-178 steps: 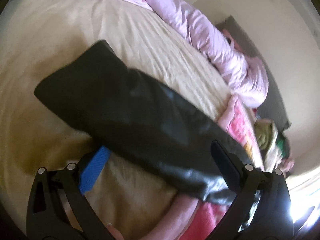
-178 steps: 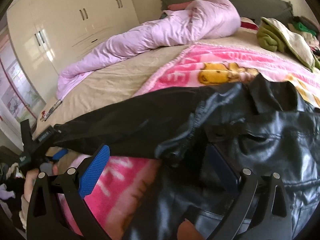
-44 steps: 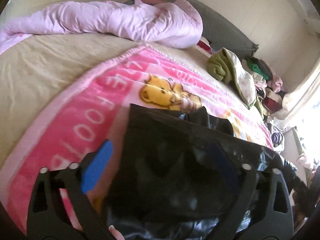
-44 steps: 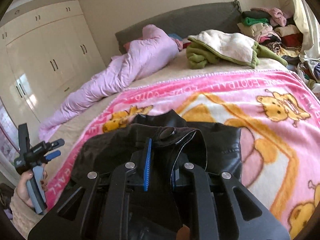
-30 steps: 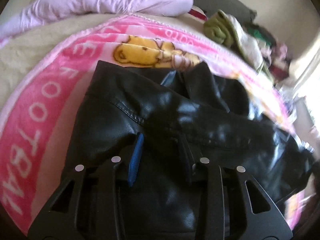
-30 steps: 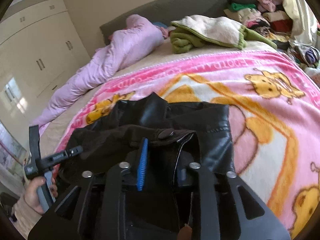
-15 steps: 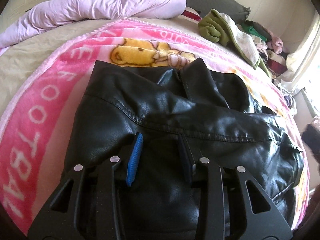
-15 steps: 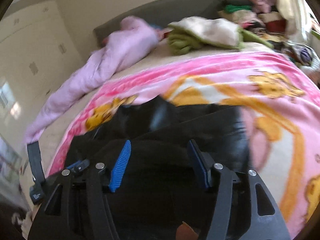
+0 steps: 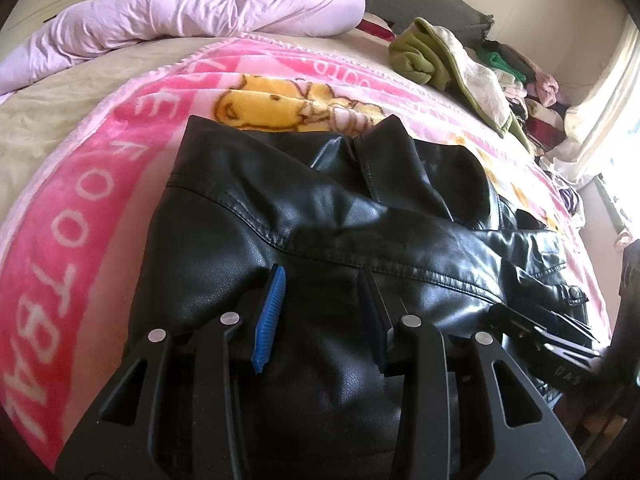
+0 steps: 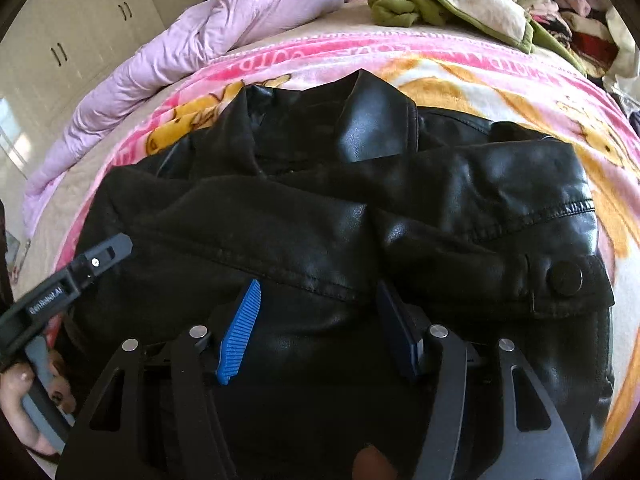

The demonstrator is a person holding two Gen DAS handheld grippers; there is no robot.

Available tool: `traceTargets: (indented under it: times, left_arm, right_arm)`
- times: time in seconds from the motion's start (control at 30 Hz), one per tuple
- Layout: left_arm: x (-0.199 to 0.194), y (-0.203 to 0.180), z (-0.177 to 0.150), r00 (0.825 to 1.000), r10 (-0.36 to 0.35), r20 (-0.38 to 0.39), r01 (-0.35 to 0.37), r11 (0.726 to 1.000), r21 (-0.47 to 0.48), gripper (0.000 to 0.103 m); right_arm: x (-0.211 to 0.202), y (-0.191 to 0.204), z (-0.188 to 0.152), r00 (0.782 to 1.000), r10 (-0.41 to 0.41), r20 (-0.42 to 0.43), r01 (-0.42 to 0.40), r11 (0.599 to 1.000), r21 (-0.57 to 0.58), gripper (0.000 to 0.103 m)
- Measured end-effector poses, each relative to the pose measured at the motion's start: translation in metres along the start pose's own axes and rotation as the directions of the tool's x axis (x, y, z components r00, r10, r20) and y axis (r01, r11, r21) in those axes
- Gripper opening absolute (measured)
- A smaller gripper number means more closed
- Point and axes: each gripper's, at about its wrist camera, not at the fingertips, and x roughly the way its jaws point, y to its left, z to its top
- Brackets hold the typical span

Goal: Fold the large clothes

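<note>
A black leather jacket (image 9: 320, 216) lies on the pink cartoon blanket (image 9: 100, 184), both sleeves folded across its front, collar at the far end. It fills the right wrist view too (image 10: 320, 208), with a buttoned cuff (image 10: 564, 280) at the right. My left gripper (image 9: 322, 284) hovers low over the near part of the jacket, jaws partly open, nothing between them. My right gripper (image 10: 320, 296) is also partly open and empty over the jacket's near part. The left gripper also shows in the right wrist view (image 10: 72, 276); the right gripper's body shows in the left wrist view (image 9: 548, 340).
A pink duvet (image 9: 192, 4) lies along the far side of the bed. A green and cream garment (image 10: 440, 0) and a pile of clothes (image 9: 524, 80) sit at the far right. White wardrobes (image 10: 60, 40) stand at the left. Beige sheet (image 9: 36, 120) lies left of the blanket.
The right gripper has let go of the sleeve and opened, leaving it laid across the jacket. The left gripper has moved very little over the last second.
</note>
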Motion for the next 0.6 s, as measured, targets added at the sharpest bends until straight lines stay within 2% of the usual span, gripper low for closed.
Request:
traceTargets:
  times: [0.13, 0.27, 0.37, 0.57, 0.6]
  left_arm:
    - [-0.001, -0.003, 0.0, 1.0, 0.018, 0.008, -0.018, 1.0, 0.022, 0.029]
    - [-0.007, -0.007, 0.0, 0.999, 0.031, 0.019, -0.032, 0.998, 0.054, 0.03]
    - [-0.009, -0.013, -0.001, 0.999, 0.045, 0.024, -0.046, 0.996, 0.077, 0.034]
    - [-0.023, -0.021, -0.003, 0.999, 0.026, 0.04, -0.03, 0.995, 0.091, 0.052]
    - [-0.027, -0.024, -0.004, 0.998, 0.046, 0.05, -0.051, 0.993, 0.105, 0.055]
  right_arm:
    - [-0.006, -0.001, -0.005, 1.0, -0.006, 0.026, 0.007, 1.0, -0.006, 0.059]
    - [-0.034, -0.004, -0.013, 0.996, 0.052, 0.074, -0.055, 0.998, 0.043, 0.06]
    - [-0.058, -0.01, -0.023, 0.991, 0.039, 0.127, -0.047, 0.997, 0.068, 0.068]
    - [-0.082, -0.033, -0.041, 0.986, 0.025, 0.166, -0.049, 0.989, 0.143, 0.071]
    - [-0.083, -0.033, -0.042, 0.986, 0.023, 0.167, -0.047, 0.988, 0.144, 0.072]
